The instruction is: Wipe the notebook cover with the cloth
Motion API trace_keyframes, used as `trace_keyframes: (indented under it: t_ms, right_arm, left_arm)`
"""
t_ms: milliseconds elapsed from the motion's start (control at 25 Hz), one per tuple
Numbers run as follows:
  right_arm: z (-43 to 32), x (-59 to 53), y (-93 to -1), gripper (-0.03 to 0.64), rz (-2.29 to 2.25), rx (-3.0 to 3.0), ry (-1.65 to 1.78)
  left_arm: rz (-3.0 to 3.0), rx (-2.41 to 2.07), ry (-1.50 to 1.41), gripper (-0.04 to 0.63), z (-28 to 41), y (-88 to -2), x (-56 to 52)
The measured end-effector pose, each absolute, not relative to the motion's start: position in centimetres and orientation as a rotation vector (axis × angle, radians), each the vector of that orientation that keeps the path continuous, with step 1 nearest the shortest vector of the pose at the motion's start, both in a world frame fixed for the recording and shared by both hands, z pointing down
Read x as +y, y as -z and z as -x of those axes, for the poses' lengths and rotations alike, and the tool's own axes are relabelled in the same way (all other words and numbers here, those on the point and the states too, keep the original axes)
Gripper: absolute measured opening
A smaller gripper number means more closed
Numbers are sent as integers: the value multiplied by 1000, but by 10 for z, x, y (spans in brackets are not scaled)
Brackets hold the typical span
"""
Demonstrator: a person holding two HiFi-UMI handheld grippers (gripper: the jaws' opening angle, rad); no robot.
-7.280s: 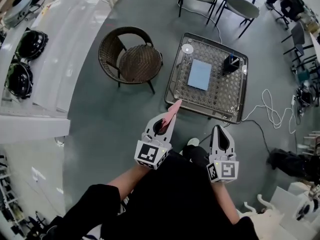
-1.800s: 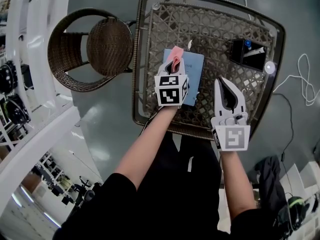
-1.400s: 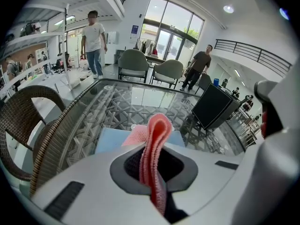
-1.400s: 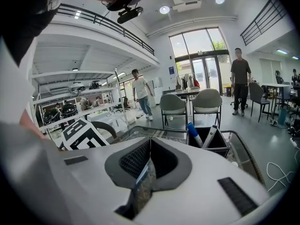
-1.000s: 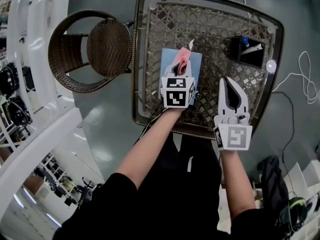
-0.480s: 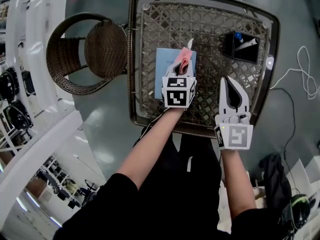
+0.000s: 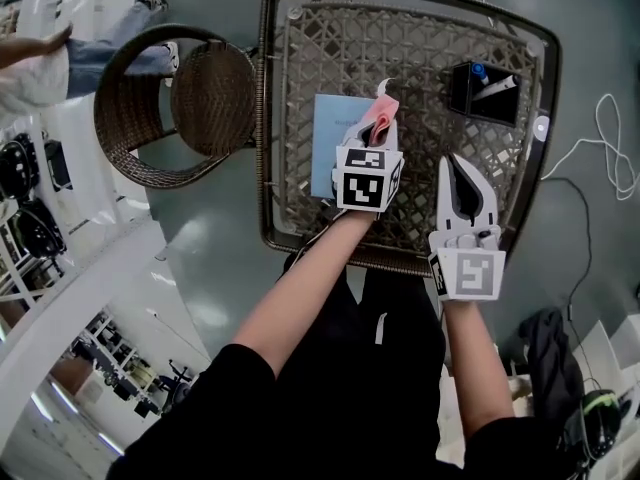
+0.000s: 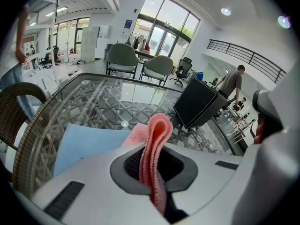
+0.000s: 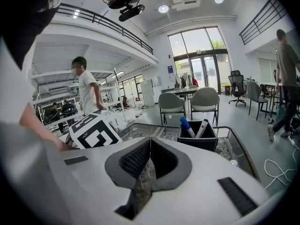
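Note:
A light blue notebook (image 7: 334,141) lies flat on the glass-topped wicker table (image 7: 300,38). My left gripper (image 7: 379,120) is shut on a pink cloth (image 7: 382,114) and holds it at the notebook's right edge. In the left gripper view the pink cloth (image 8: 153,149) stands folded between the jaws, with the notebook (image 8: 86,142) below and to the left. My right gripper (image 7: 460,178) hangs over the table to the right, shut with nothing in it; its tips (image 9: 150,142) meet.
A black pen holder (image 7: 484,92) with pens stands at the table's far right corner. A round wicker chair (image 7: 170,98) sits to the left of the table. White cable (image 7: 610,138) lies on the floor at right. A person stands at upper left.
My left gripper with the pink cloth has slid rightward across the notebook to its right edge. The right gripper has hardly moved.

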State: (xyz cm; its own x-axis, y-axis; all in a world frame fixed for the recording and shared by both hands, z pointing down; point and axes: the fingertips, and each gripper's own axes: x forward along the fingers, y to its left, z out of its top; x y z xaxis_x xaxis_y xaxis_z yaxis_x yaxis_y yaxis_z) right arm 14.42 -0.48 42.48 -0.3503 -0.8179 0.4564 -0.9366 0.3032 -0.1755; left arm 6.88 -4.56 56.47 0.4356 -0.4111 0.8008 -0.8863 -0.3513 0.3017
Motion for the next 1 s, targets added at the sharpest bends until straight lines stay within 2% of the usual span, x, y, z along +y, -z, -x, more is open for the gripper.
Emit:
trace_keyframes:
  t_ms: [280, 480, 760, 1000]
  right_arm:
    - [-143, -6, -427, 31, -1569, -2288, -575]
    - [-137, -7, -423, 31, -1562, -2294, -561]
    - [-117, -7, -421, 31, -1556, -2328, -600]
    - [-98, -14, -419, 31, -1546, -2349, -601]
  left_arm:
    - [-1972, -1014, -811, 20, -80, -563, -45]
    - [-2005, -1021, -704, 20, -64, -536, -49]
    - [-1924, -1108, -534, 20, -4, -491, -46]
    - [-1921, -1180, -543, 20, 54, -471, -43]
